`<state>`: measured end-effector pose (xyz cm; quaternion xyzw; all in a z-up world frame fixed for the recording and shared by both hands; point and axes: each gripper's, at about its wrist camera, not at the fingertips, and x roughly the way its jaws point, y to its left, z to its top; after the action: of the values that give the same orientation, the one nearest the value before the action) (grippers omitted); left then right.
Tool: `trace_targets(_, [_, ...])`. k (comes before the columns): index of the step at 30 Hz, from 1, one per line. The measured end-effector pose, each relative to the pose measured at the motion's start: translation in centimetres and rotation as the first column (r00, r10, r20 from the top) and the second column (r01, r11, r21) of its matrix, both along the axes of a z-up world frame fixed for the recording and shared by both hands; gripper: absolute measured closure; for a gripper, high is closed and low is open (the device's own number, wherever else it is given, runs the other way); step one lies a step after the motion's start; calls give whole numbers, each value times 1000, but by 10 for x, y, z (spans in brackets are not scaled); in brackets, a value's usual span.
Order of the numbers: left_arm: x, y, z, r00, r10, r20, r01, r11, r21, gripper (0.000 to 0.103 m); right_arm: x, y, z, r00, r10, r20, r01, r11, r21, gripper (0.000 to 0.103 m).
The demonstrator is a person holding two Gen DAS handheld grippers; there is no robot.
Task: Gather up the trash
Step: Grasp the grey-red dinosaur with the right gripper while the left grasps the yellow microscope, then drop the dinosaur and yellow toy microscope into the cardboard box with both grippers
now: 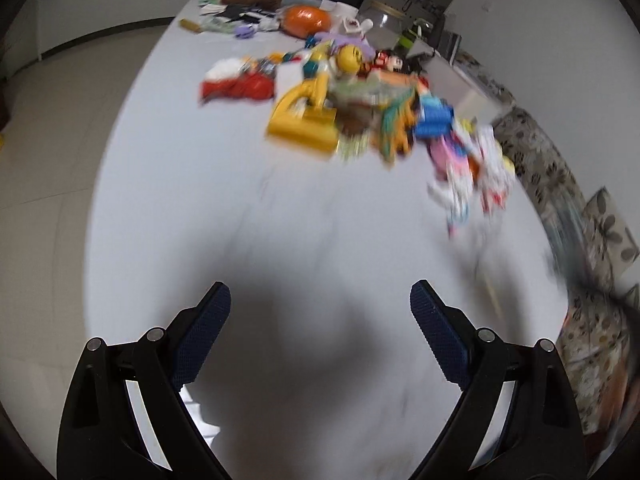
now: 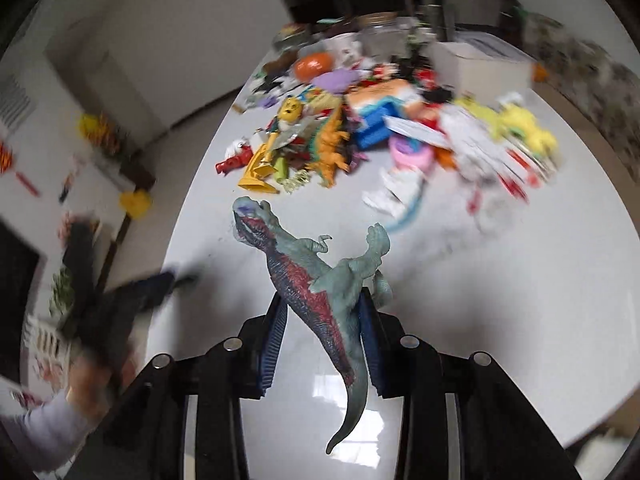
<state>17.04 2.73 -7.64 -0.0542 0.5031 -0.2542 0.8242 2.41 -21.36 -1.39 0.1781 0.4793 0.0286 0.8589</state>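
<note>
My right gripper (image 2: 322, 304) is shut on a grey-green and red toy dinosaur (image 2: 308, 276), held above the white table (image 2: 500, 300) with its head forward and its tail hanging back between the jaws. My left gripper (image 1: 320, 296) is open and empty above the bare near part of the table (image 1: 200, 200). It also shows blurred at the left of the right wrist view (image 2: 160, 284). A pile of toys and wrappers (image 1: 360, 100) lies ahead of the left gripper, also in the right wrist view (image 2: 360, 128).
A yellow toy figure (image 1: 308, 116), a red toy (image 1: 236, 84), an orange ball (image 1: 306, 20) and a glass jar (image 1: 380, 20) lie among the clutter. A white box (image 2: 476, 64) stands at the far right. A patterned sofa (image 1: 592, 280) runs along the table's right edge.
</note>
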Motion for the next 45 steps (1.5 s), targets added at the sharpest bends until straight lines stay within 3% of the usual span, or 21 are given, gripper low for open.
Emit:
trace_targets(6, [98,-40,-8,1000,14,21,-15,998,53,14,-46,-1,-7,994,-105,-13,106,993,47,67])
trace_targets(9, [136,-53,-27,999,13,-32,-10,994,105,16,-56,-4,-12,990,-140,-26,142,988,66,67])
trace_targets(11, [148,-54,-38,997,25,-75,-16,992,125,41,-64,-5,-13,987,-155,-26,157,984,83,67])
trace_targets(13, [149,-55,-36,998,4,-65,4,992,123,53,-67,-4,-13,987,-158,-26,159,983,89,67])
trace_targets(18, [132,-46,-26,997,-38,-61,41,998,55,54,-66,-2,-16,989,-146,-26,148,984,103,67])
trace_targets(24, [78,-22,18,998,-65,-3,65,997,-40,54,-54,5,-7,997,-81,7,79,989,123,67])
trace_targets(28, [14,-7,51,994,-96,55,99,993,-57,54,-50,7,-1,1000,-18,21,15,993,119,67])
trace_targets(31, [-41,4,60,993,-98,68,101,993,-54,54,-56,3,0,999,32,23,-35,992,119,67])
trace_targets(38, [-178,1,42,997,-70,-27,70,997,-30,54,-97,-16,-11,981,195,-14,-192,974,122,67])
trace_targets(45, [-290,-43,-11,980,-40,-195,35,999,-31,54,-169,-47,-45,938,325,-122,-309,941,135,67])
